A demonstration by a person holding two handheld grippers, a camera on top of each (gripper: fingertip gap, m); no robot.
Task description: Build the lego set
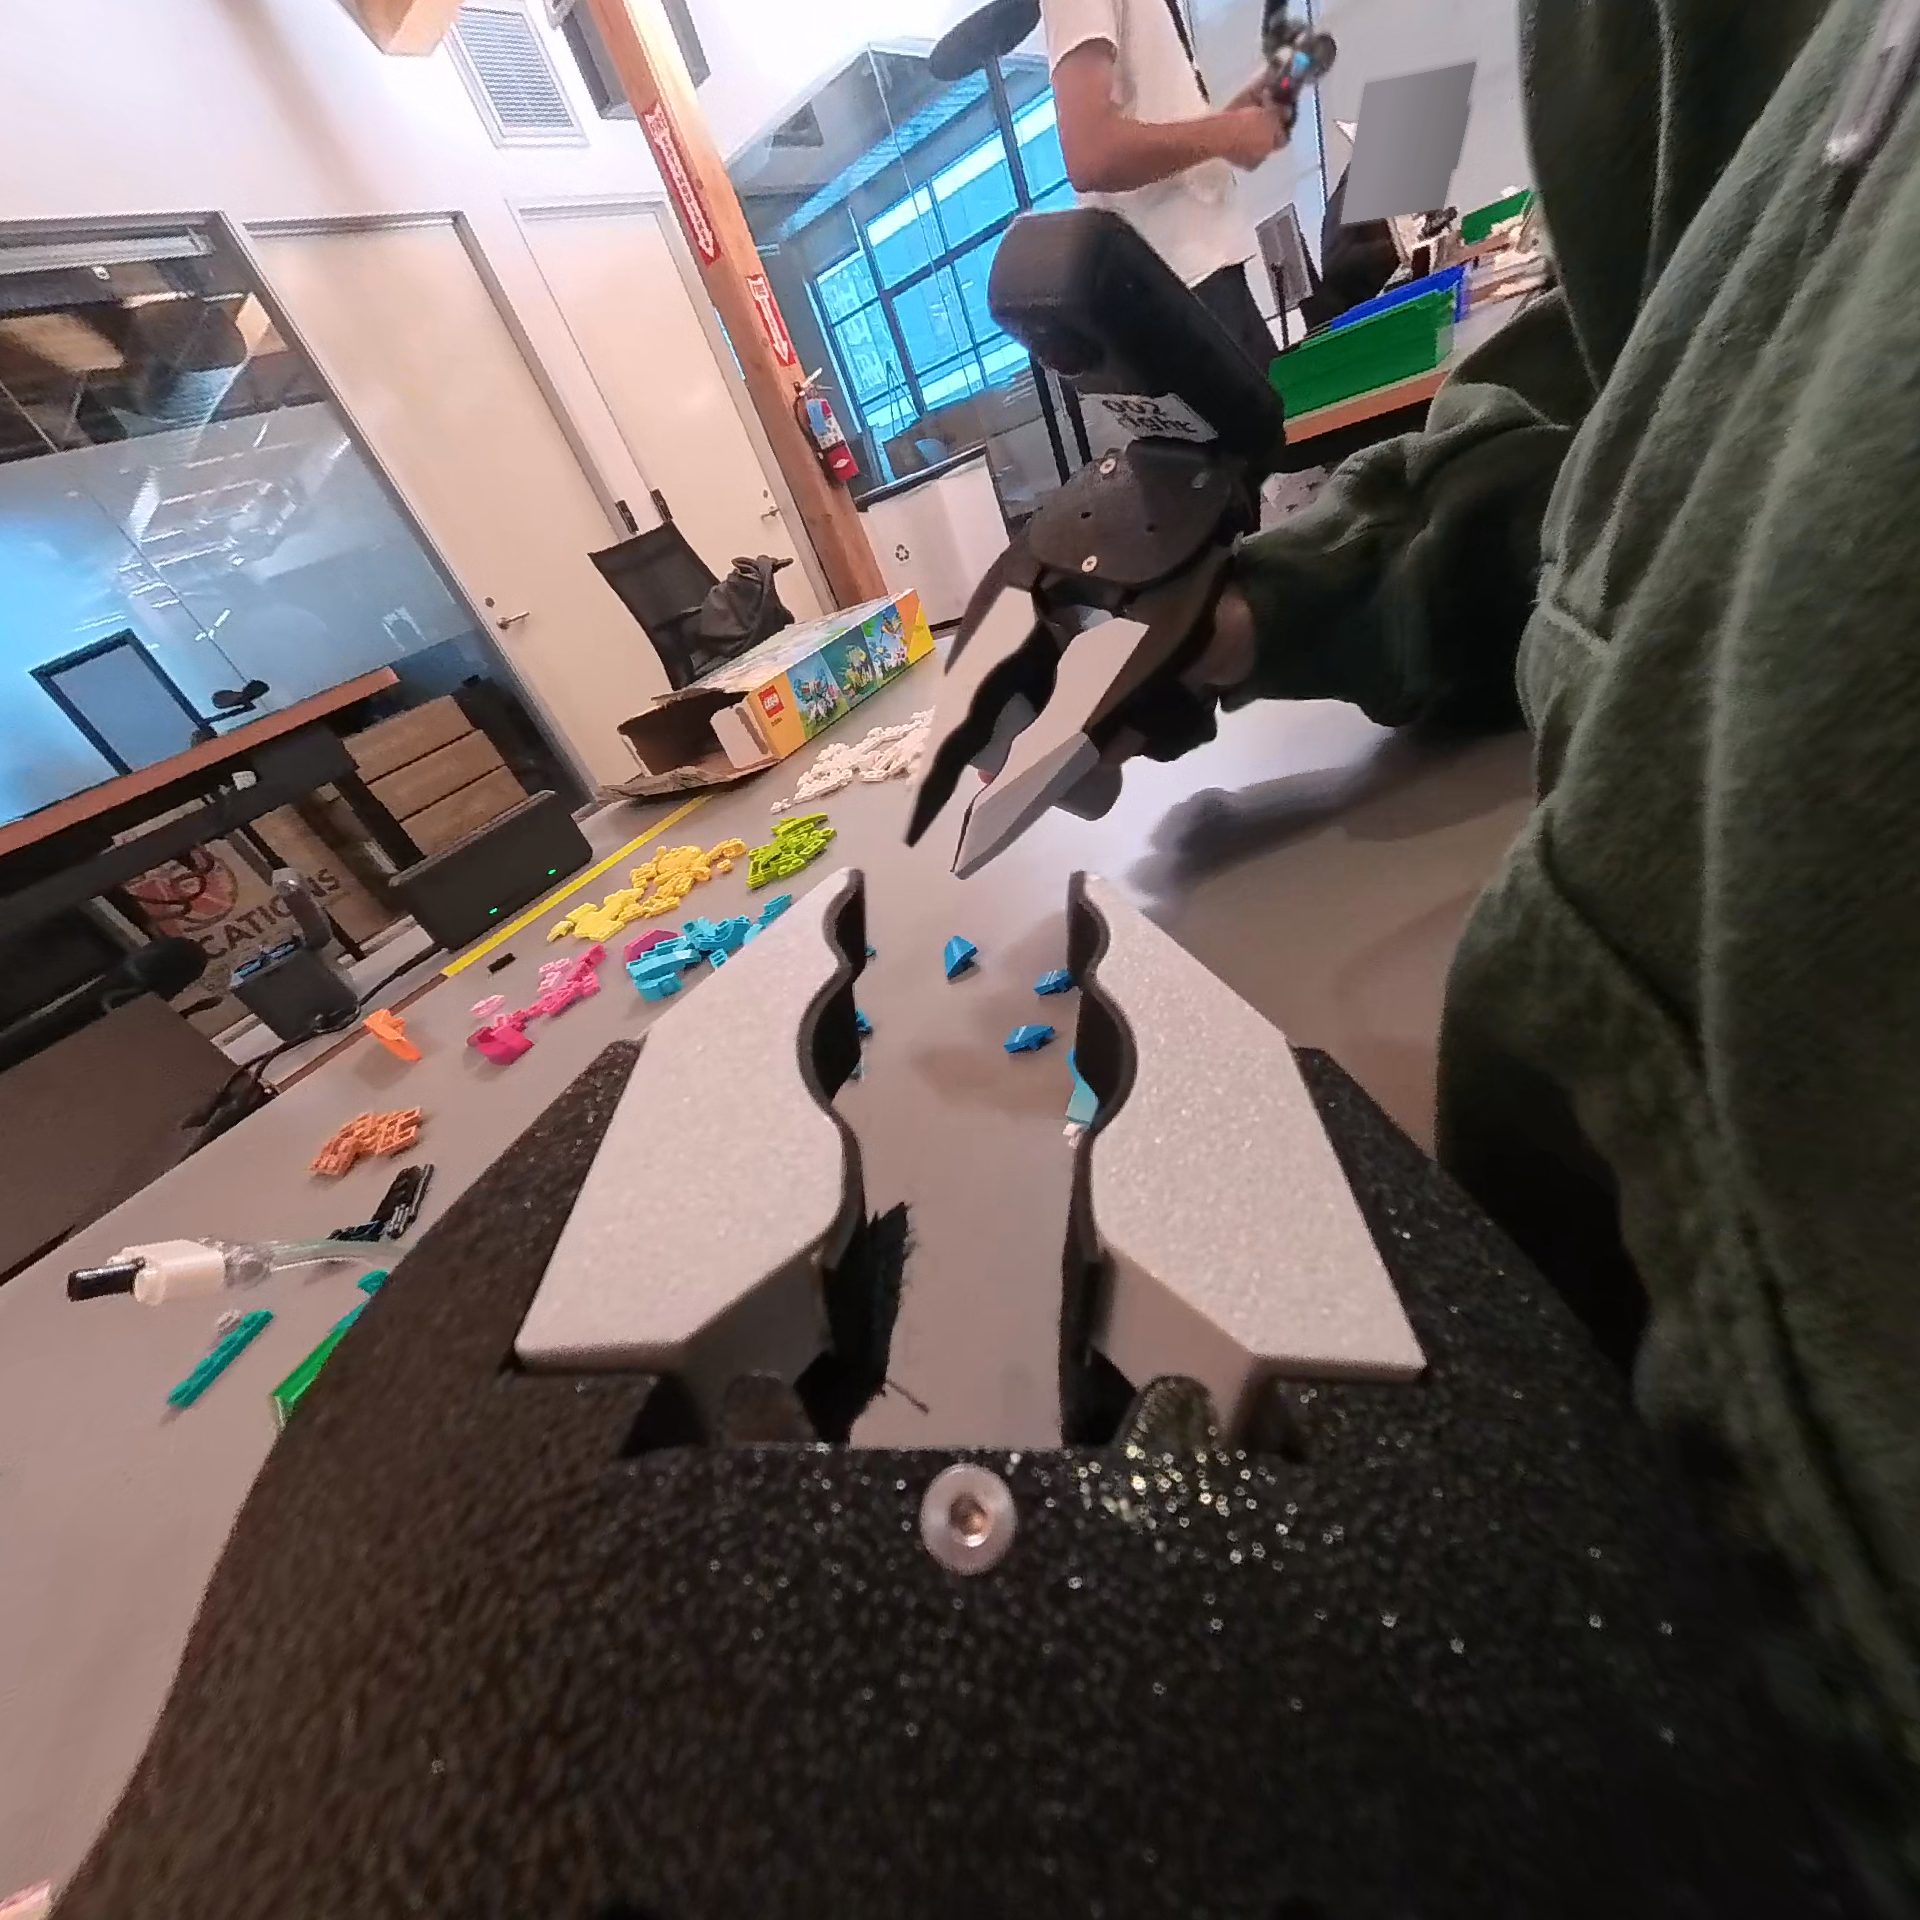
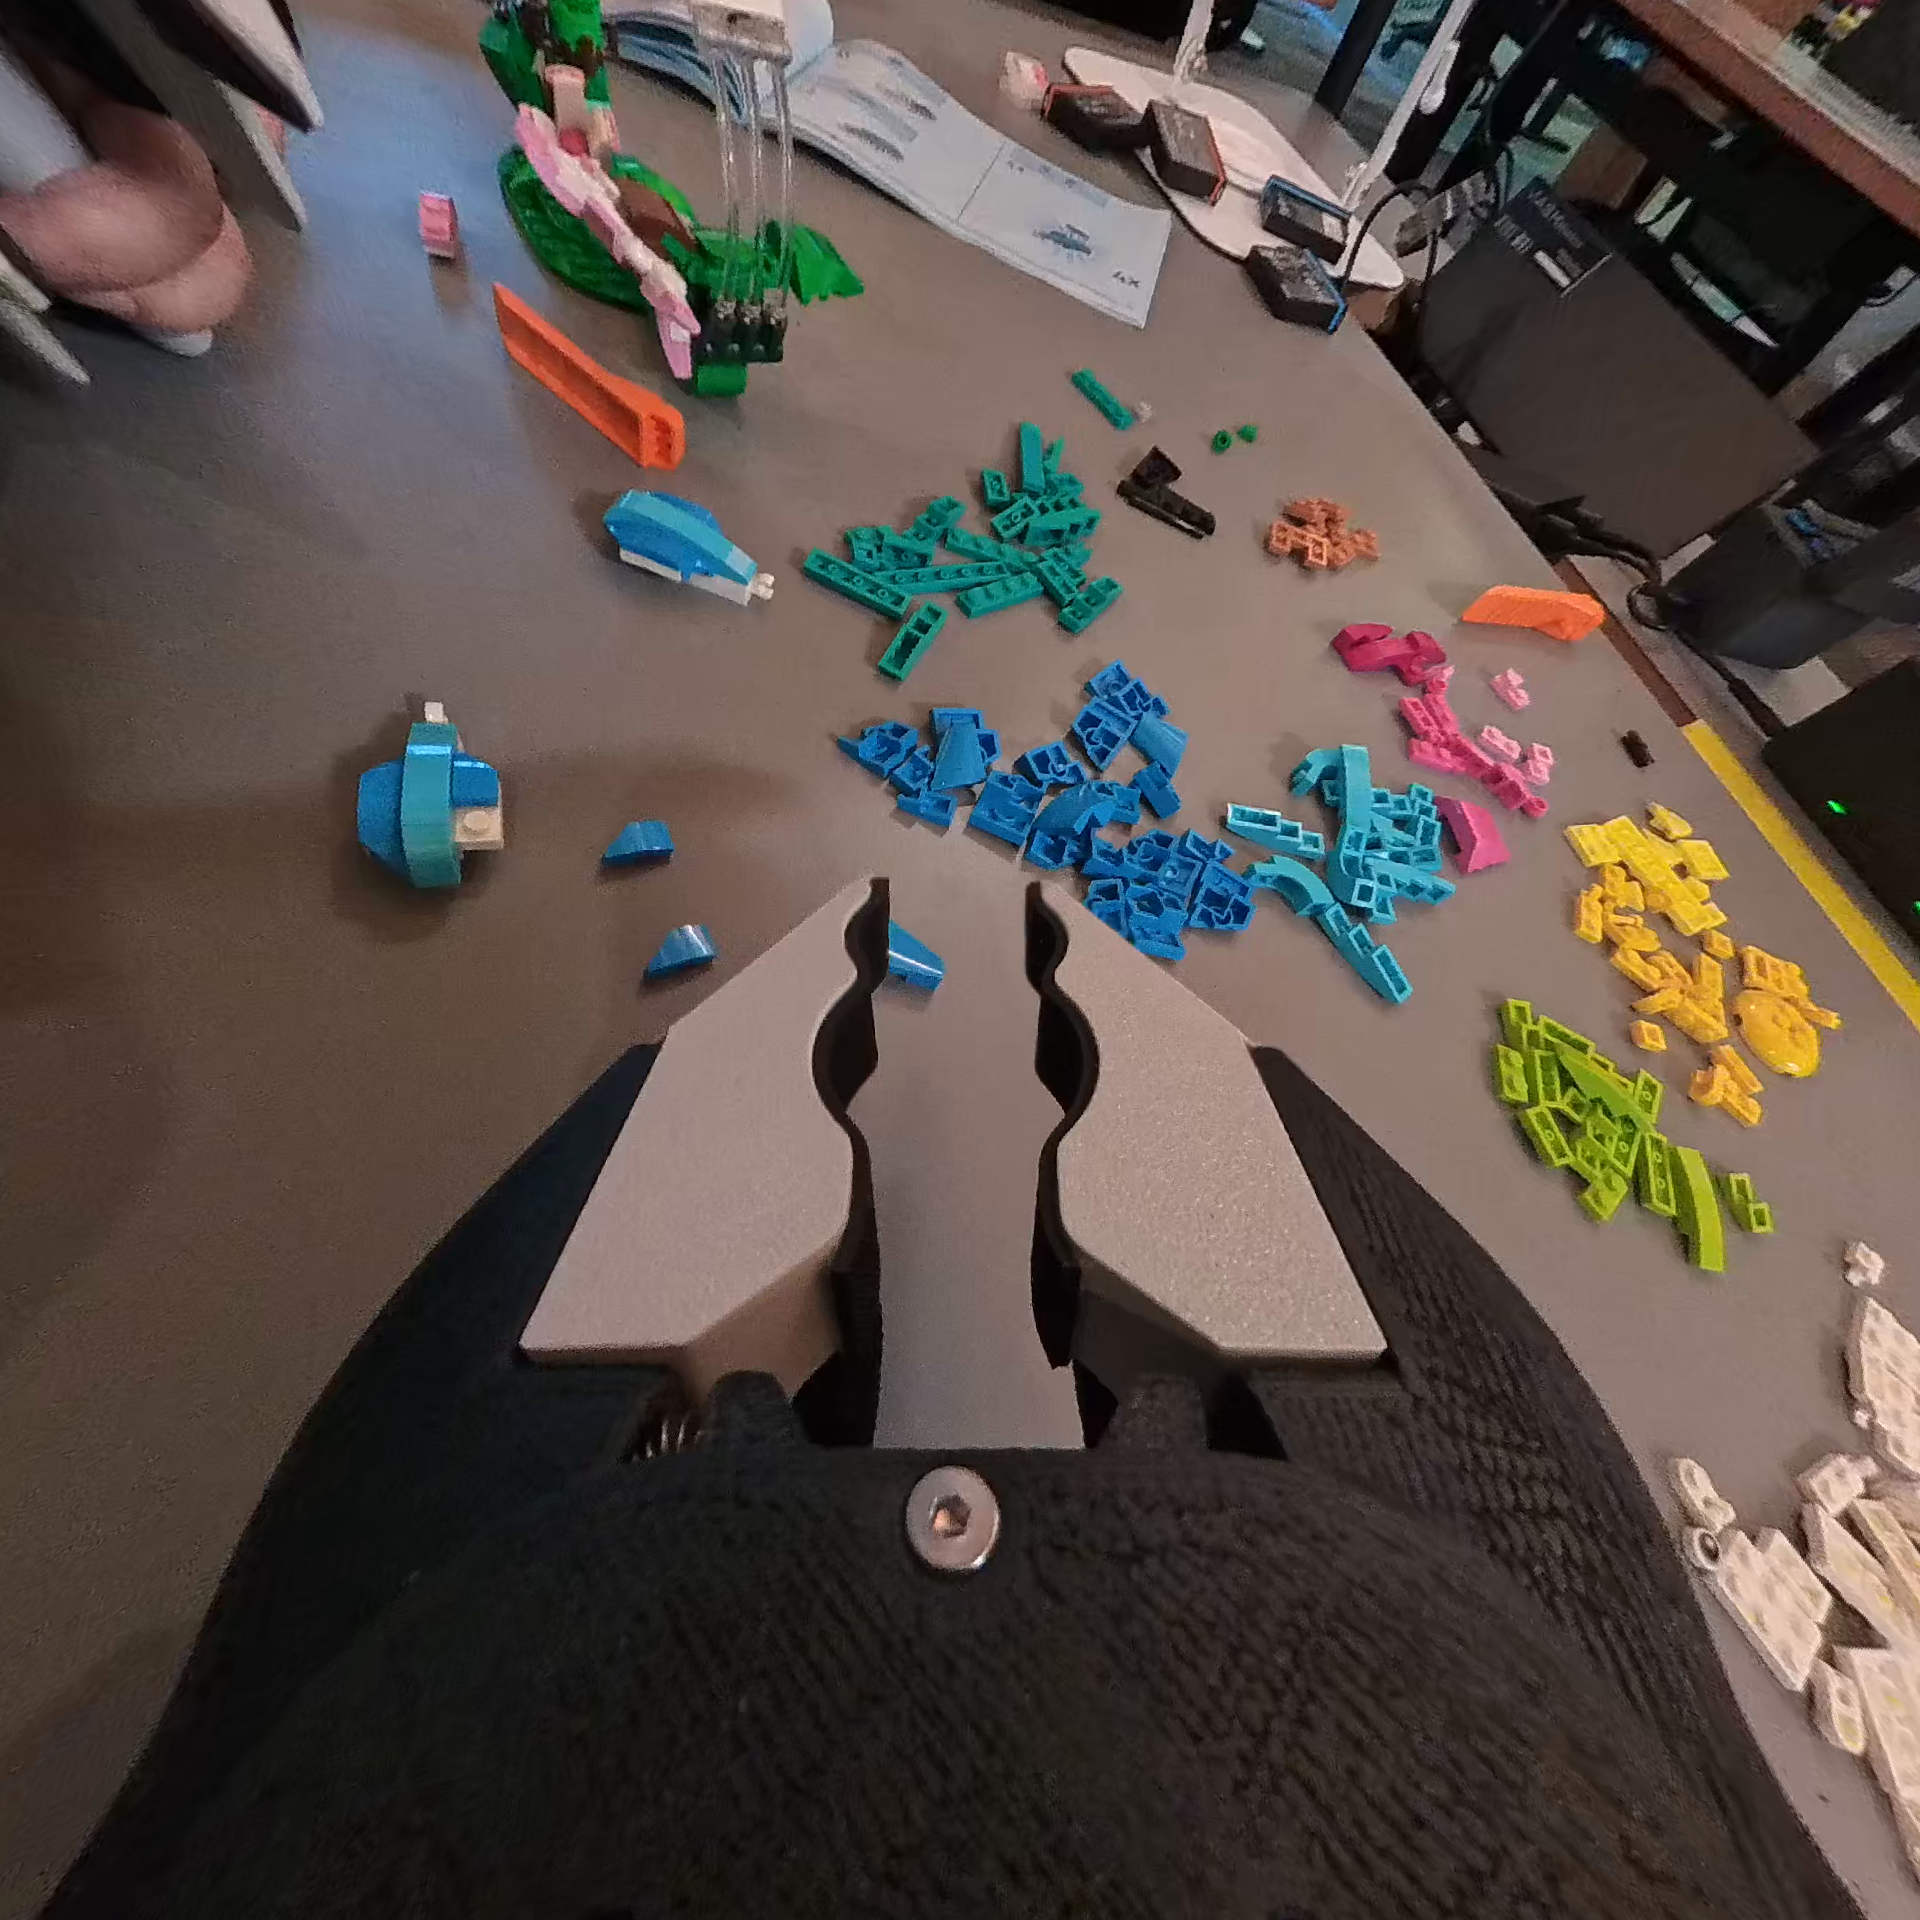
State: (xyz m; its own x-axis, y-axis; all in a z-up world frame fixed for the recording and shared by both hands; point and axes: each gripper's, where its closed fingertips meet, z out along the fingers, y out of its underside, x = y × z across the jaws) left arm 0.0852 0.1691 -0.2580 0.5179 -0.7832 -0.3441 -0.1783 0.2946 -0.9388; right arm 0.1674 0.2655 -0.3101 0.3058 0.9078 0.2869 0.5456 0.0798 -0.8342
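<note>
Grey table [image 2: 312, 1143] under me, my right claw [image 2: 956, 894] parted and empty, blue slope brick [image 2: 914, 956] just beside its left fingertip, my left claw [image 1: 966, 883] likewise parted, empty, blue pile [image 2: 1091, 821] ahead-right

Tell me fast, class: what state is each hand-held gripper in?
Left hand-held gripper: open, holding nothing.
Right hand-held gripper: open, holding nothing.

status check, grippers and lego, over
Left gripper and right gripper open, empty. Small blue wedge on table at right jaws' tips. Nothing blocking.
</note>
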